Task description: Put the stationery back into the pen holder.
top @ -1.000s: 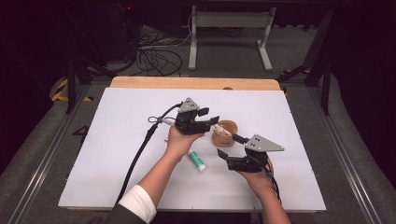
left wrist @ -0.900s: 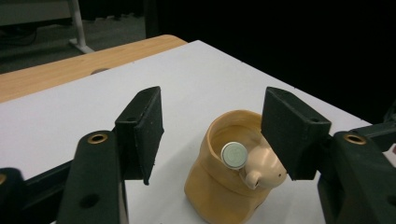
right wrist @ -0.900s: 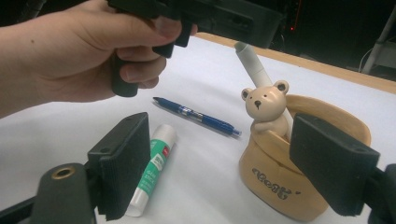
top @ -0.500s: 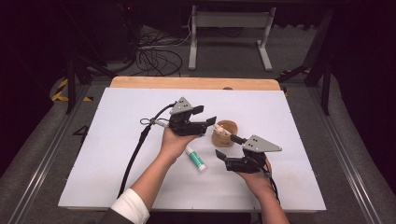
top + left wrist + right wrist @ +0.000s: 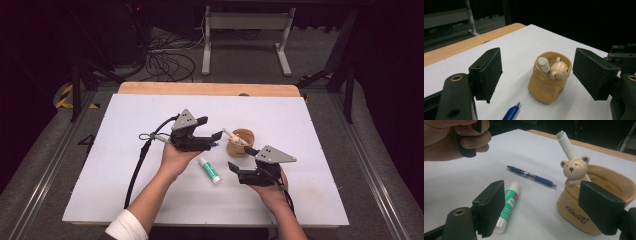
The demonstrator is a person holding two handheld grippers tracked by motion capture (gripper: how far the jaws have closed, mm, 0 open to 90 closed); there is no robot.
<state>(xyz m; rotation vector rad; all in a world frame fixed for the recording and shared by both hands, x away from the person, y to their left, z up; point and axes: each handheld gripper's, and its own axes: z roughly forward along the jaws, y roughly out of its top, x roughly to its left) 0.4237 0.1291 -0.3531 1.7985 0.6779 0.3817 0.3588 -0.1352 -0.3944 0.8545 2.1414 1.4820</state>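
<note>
A tan bear-faced cup (image 5: 241, 143) stands mid-table with a white marker (image 5: 229, 134) leaning out of it. My left gripper (image 5: 210, 128) hovers just left of the cup, pointing at it. Its jaws have just been opening and stand open, with nothing between them (image 5: 536, 70); the cup (image 5: 549, 82) and marker (image 5: 543, 64) lie a little ahead. A blue pen (image 5: 531, 176) lies on the white mat under the left gripper. My right gripper (image 5: 239, 157) rests below the cup, open (image 5: 545, 205), beside a green-labelled glue stick (image 5: 210, 170).
The white mat (image 5: 125, 165) covers a wooden tabletop (image 5: 200, 89) whose far edge shows. The left gripper's black cable (image 5: 137, 165) trails over the mat's left part. Beyond the table stand a metal frame (image 5: 245, 30) and loose cables on the floor.
The left gripper has drawn back leftward from the cup with its jaws opening. The white marker stays leaning in the cup. The right gripper has kept still.
</note>
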